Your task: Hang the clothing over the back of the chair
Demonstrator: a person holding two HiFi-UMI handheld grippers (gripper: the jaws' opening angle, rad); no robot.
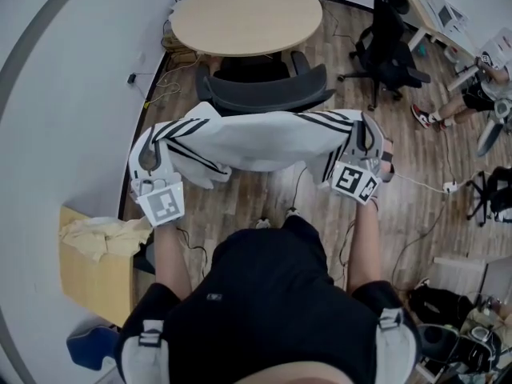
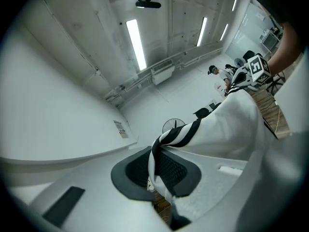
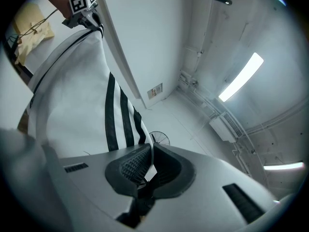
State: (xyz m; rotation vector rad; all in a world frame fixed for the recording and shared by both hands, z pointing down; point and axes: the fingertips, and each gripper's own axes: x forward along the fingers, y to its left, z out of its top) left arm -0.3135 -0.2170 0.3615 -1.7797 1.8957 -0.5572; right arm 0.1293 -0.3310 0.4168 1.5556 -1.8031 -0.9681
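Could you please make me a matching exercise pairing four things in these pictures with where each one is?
1 white striped garment
2 dark chair
3 round table
4 cardboard box

A holds a cream cloth, at the person's left
B stretched between left gripper and right gripper
C beyond the chair
D pushed up to the table, just beyond the garment

Pairs: 1-B, 2-D, 3-C, 4-A

Clothing (image 1: 256, 140) between left gripper (image 1: 149, 157) and right gripper (image 1: 367, 136), chair (image 1: 264, 94) behind, table (image 1: 248, 14) beyond
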